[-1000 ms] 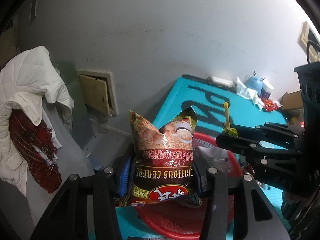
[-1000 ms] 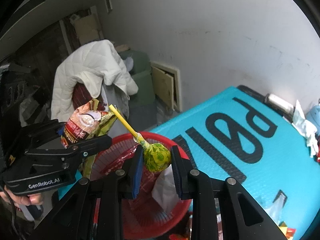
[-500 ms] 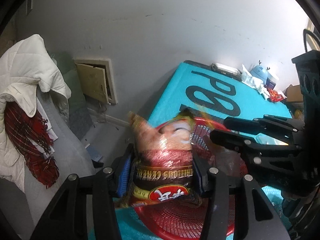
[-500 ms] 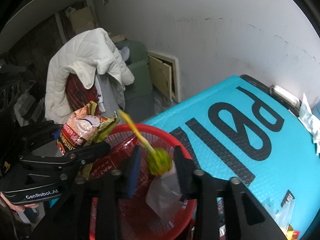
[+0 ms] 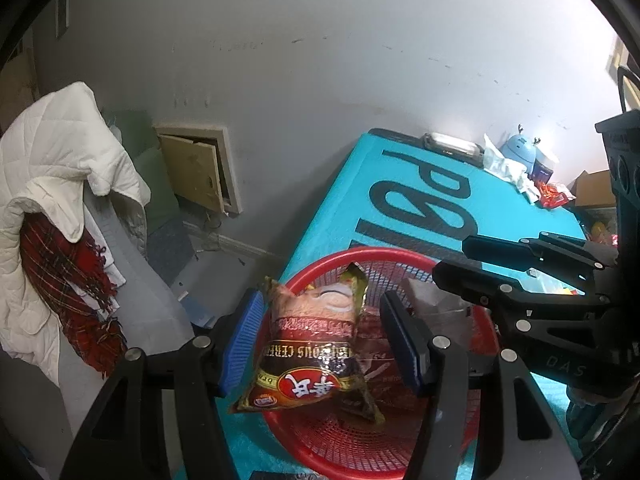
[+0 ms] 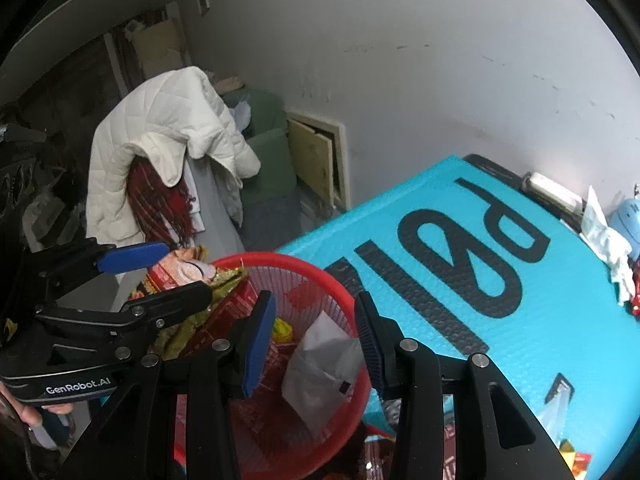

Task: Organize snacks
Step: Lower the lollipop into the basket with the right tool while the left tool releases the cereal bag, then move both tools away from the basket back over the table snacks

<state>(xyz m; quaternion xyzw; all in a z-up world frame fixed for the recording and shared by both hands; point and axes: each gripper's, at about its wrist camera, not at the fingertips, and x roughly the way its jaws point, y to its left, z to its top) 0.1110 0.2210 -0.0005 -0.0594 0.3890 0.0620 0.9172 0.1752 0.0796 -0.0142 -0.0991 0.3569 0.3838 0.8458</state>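
A red mesh basket [image 5: 320, 264] [image 6: 352, 304] sits at the near corner of the teal table. My left gripper [image 5: 320, 344] is open over it; the brown cereal snack bag [image 5: 312, 340] lies loose between its blue pads, dropping onto the basket's left rim. The bag also shows in the right wrist view [image 6: 188, 276]. My right gripper [image 6: 316, 344] is open above the basket. The green-wrapped lollipop [image 6: 282, 328] lies inside, beside a grey pouch [image 6: 324, 364] and red packets.
The teal table [image 6: 520, 312] with black letters runs back to the wall, with tissues and small items [image 5: 516, 168] at its far end. More snack packets [image 6: 572, 456] lie at the near right. A chair with a white jacket [image 5: 52, 168] stands left, off the table.
Both grippers opened. The lollipop fell from my right gripper into the basket. The cereal bag slipped free of my left gripper's pads and sank toward the basket.
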